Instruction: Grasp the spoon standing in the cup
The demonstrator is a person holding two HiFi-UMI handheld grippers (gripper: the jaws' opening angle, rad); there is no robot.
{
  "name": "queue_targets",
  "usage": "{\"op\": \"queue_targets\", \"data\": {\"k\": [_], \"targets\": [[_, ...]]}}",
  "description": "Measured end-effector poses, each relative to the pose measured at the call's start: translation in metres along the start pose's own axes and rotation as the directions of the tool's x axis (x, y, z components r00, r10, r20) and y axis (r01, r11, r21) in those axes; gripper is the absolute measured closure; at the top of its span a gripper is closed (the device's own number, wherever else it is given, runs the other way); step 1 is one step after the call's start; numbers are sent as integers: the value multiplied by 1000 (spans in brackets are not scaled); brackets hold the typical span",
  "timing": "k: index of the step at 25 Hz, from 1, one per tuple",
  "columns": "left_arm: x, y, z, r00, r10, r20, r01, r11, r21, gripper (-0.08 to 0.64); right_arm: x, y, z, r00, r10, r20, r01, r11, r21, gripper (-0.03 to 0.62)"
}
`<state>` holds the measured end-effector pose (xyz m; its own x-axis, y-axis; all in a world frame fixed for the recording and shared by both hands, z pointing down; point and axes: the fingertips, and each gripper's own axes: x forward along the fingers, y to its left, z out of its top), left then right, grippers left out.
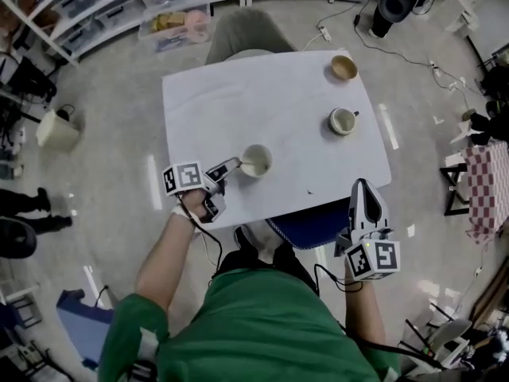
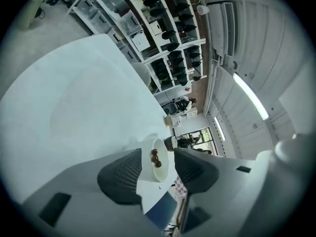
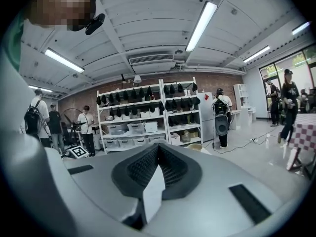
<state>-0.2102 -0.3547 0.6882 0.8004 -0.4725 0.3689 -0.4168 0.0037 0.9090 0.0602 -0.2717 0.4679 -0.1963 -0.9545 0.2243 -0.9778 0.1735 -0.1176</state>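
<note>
Because the spoon (image 2: 155,157) stood in the cup (image 1: 257,161) near the surface's (image 1: 238,102) front edge, the left claw (image 1: 231,169) hovered spread beside it, seemingly to admit it, the right claw (image 1: 362,188) idle, pressed together.

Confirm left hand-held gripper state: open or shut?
Open. Left gripper view shows the left hand-held gripper with jaws apart, the cup visible through the gap, pads pressing on nothing.
</note>
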Motion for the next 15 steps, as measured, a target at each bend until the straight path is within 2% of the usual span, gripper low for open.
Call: {"op": "queue_targets", "data": {"k": [7, 8, 11, 15], "targets": [[18, 1, -12, 995, 73, -70, -70, 997, 42, 351, -9, -20, 0, 1000, -8, 17, 7, 999, 39, 569], [19, 3, -13, 994, 86, -73, -82, 995, 49, 365, -10, -24, 0, 1000, -8, 19, 7, 999, 42, 569], [19, 5, -12, 992, 110, -56, -106, 993, 58, 465, -13, -31, -1, 1000, -7, 19, 6, 999, 51, 569], [18, -1, -9, 991, 130, -21, -128, 989, 73, 497, -13, -40, -1, 1000, 1, 21, -3, 998, 60, 570]]}}
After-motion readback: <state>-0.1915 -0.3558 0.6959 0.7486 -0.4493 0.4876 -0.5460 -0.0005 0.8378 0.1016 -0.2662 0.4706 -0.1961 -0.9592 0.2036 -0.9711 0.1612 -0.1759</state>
